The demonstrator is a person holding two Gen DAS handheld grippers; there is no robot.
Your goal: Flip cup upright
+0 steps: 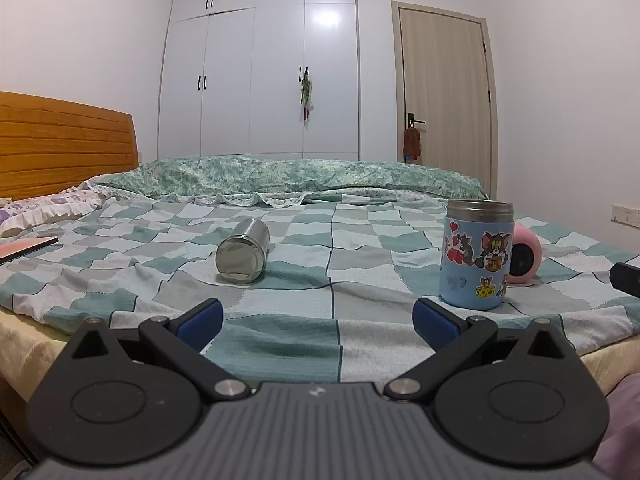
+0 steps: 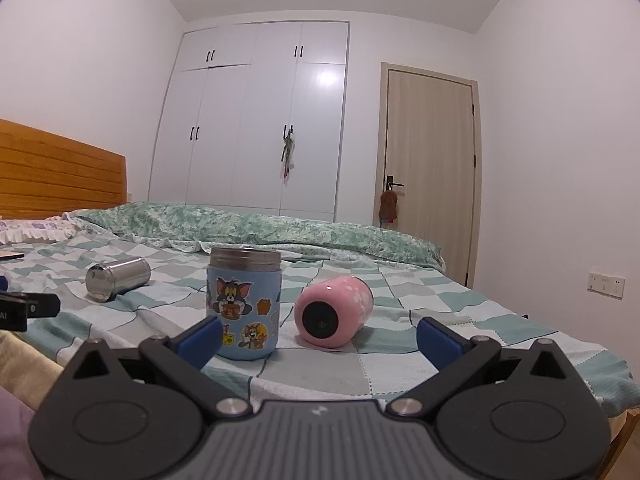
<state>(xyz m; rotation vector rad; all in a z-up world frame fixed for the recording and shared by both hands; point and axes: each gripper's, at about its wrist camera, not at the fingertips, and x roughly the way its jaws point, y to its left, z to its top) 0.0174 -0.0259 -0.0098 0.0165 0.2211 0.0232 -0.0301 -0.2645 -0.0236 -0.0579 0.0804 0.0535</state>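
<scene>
A steel cup (image 1: 243, 256) lies on its side on the checked bedspread, base toward me; it also shows in the right wrist view (image 2: 117, 278). A pink cup (image 2: 333, 311) lies on its side, its dark end toward me; it is partly hidden in the left wrist view (image 1: 526, 258). A blue cartoon cup (image 1: 476, 254) stands upright; it also shows in the right wrist view (image 2: 244, 303). My left gripper (image 1: 318, 318) is open and empty, near the bed's front edge, short of the steel cup. My right gripper (image 2: 319, 338) is open and empty, just short of the blue and pink cups.
The checked bedspread (image 1: 320, 320) covers the bed. A rolled green quilt (image 1: 280, 178) lies along the far side. A wooden headboard (image 1: 60, 144) and pillows are at the left. A flat book (image 1: 24, 248) lies at the left. A wardrobe (image 1: 260, 72) and a door (image 1: 444, 92) stand behind.
</scene>
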